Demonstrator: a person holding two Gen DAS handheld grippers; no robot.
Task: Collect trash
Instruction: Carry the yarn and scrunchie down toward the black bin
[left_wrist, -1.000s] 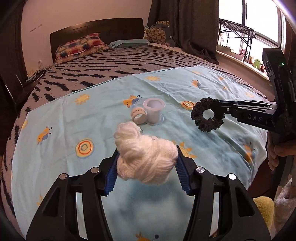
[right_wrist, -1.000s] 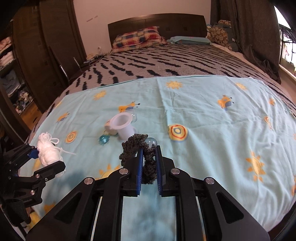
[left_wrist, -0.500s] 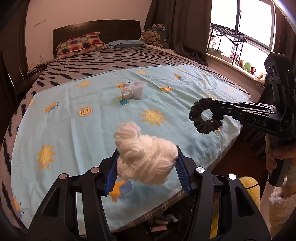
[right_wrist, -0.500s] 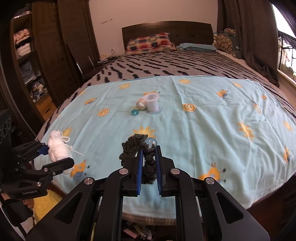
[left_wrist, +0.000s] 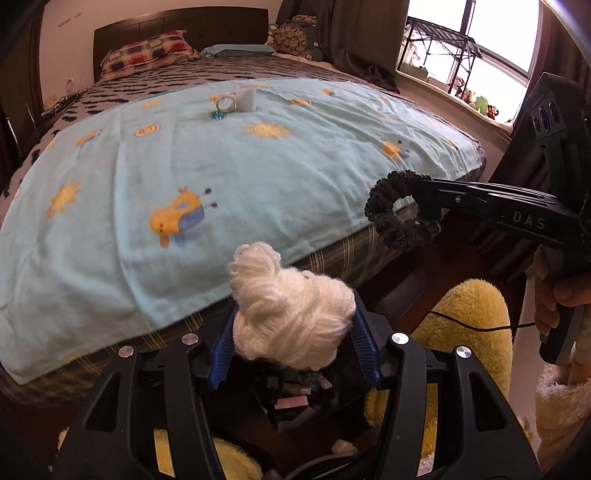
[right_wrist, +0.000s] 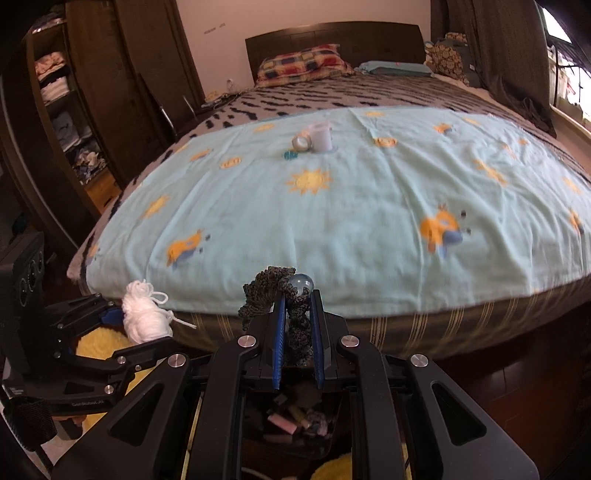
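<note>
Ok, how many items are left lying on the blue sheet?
3, clustered at the far end: a white cup, a tape roll against its left, a small teal trinket in front. More could hide behind.

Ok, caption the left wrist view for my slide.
Left tool carrying white yarn, right tool holding dark scrunchie, beyond the bed's edge.

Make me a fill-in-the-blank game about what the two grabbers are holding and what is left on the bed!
1. The left gripper is shut on a bundle of ____ yarn.
2. The right gripper is shut on a dark ____.
3. The white cup stands on the light blue ____ with suns printed on it.
4. Next to the cup lies a roll of ____.

Missing words: white; scrunchie; sheet; tape
</note>
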